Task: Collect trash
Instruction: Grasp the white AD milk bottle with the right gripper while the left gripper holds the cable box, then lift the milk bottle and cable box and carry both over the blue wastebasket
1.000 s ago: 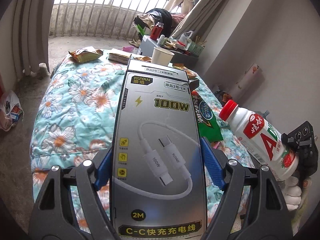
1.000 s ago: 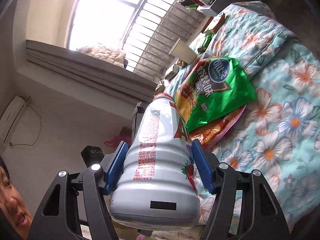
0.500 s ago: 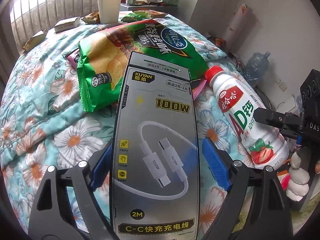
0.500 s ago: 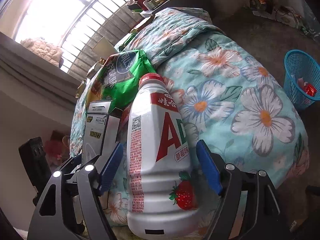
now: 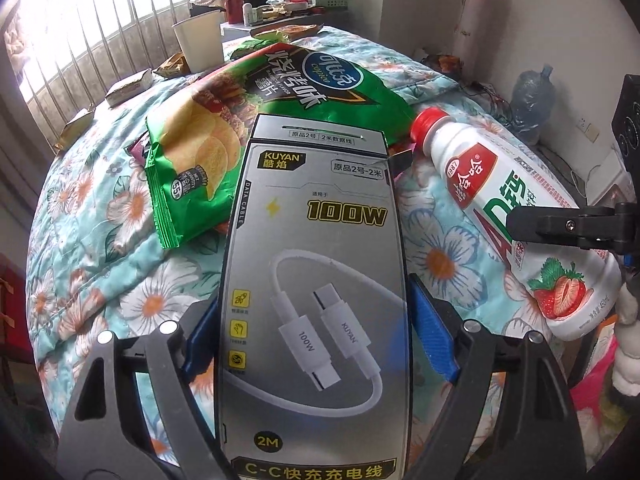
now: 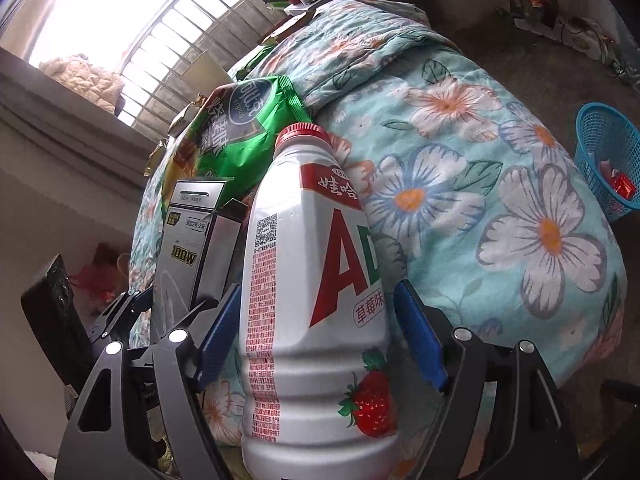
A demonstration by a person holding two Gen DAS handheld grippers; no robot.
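Observation:
A grey cable box [image 5: 316, 260] lies on the flowered quilt [image 5: 100, 240], its far end on a green chip bag [image 5: 248, 112]. My left gripper [image 5: 314, 312] straddles the box; its jaws are closing, with slim gaps still showing at the blue pads [image 5: 432, 332]. Just to the right lies a white strawberry-milk bottle [image 6: 320, 260] with a red cap, also on the quilt. My right gripper [image 6: 318, 300] stands open around the bottle, and a gap shows at the right pad [image 6: 418, 332]. In the right wrist view the box [image 6: 188, 240] rests beside the bottle.
A paper cup [image 5: 200, 40] and several snack wrappers [image 5: 128, 88] sit further back on the bed. A blue basket [image 6: 604, 160] holding some trash stands on the floor to the right of the bed. A cluttered side table [image 5: 280, 12] stands at the bed's far end.
Both grippers tipped down and sank toward the bed. The box and the bottle, gripped a second ago, now rest on the quilt, and both pairs of pads have spread off them.

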